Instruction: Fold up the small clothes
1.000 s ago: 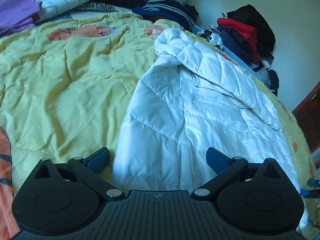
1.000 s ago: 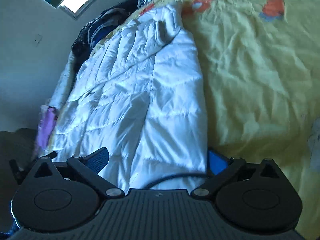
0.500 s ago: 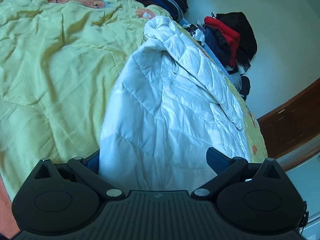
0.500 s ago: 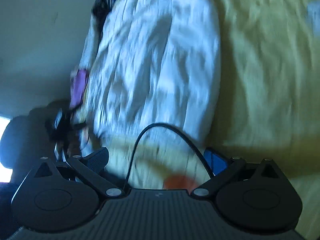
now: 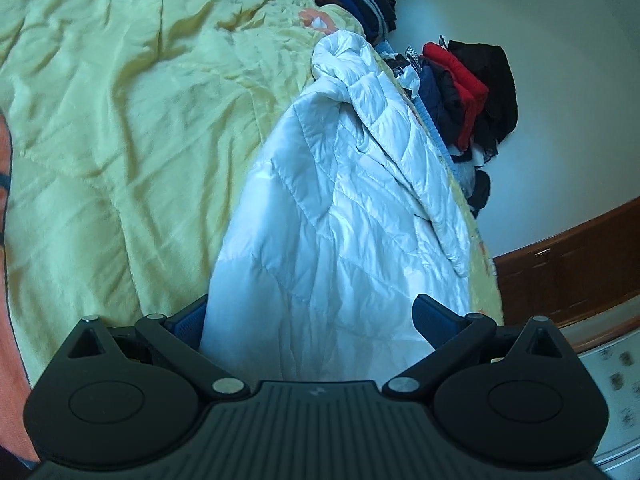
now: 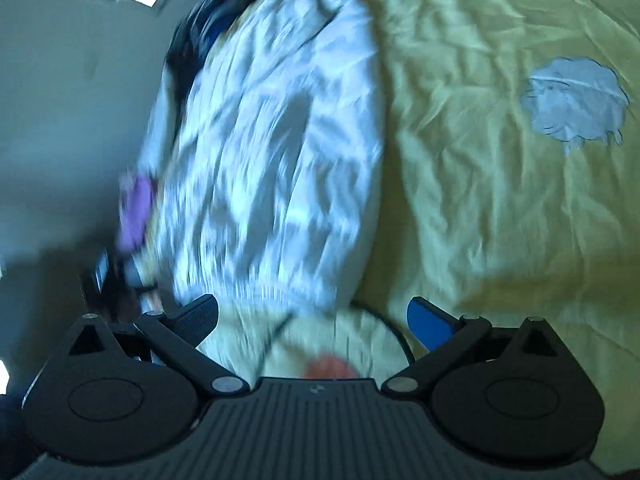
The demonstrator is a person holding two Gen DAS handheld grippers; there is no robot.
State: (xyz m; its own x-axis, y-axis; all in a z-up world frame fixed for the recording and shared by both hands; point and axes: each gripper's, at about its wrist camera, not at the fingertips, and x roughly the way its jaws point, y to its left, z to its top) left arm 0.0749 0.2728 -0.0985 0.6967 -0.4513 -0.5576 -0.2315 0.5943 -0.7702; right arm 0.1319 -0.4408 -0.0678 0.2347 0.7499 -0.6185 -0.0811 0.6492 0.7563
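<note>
We are lining up on the white quilted jacket (image 5: 340, 216), which is lying lengthwise on the yellow bedspread (image 5: 120, 120). Our left gripper (image 5: 310, 316) is sitting wide open astride its near hem, gripping nothing. Our right gripper (image 6: 312, 314) is open too, its view badly blurred. Slick, puffy fabric is risking a slip, or we are pinching only one layer and skewing the fold.
</note>
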